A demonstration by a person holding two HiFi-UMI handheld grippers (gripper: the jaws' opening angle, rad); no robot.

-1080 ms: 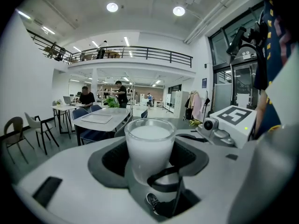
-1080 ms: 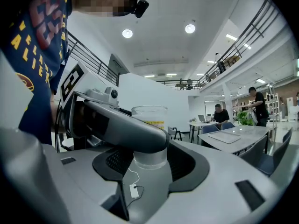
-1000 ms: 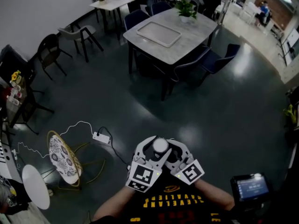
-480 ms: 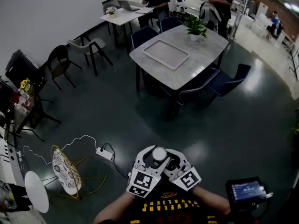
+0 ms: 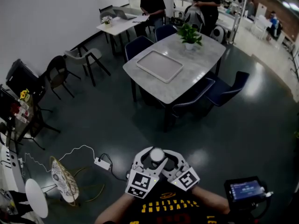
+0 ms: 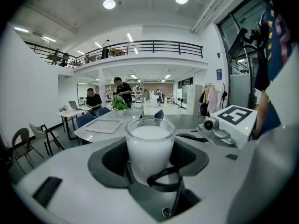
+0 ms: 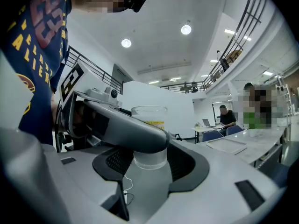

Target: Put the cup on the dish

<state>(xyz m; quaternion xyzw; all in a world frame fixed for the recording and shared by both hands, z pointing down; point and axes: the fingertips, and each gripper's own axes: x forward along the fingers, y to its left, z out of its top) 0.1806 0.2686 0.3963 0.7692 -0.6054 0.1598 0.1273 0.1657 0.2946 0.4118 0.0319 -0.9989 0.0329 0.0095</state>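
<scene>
— Left gripper view first: what does the left gripper (image 6: pixel 149 161) do?

— Its jaws stand wide, and they pinch the cup (image 6: pixel 150 141) between the dark pads. The cup is clear, upright, and white inside almost to the rim.

— And the right gripper (image 7: pixel 150 161)?

— In the right gripper view its two jaws close on the lower part of the same cup, one on each side. One jaw of the left gripper crosses in front of the cup there, so only the rim and the base show.

— So both claws hold one cup?

— Yes. In the head view the cup sits between the two grippers, close in front of the person's chest (over the dark floor (image 5: pixel 117 120), not over any furniture).

— What is around?

— Ahead, well apart from the cup, there is a grey table (image 5: pixel 196 55). A flat white tray (image 5: pixel 159 66) lies on it, and a potted plant (image 5: pixel 189 34) stands at the far end. Blue chairs (image 5: pixel 224 90) stand beside the table. Two people (image 5: pixel 152 3) are behind it. At the left, a white cable with a power strip (image 5: pixel 102 163) lies on the floor.
</scene>
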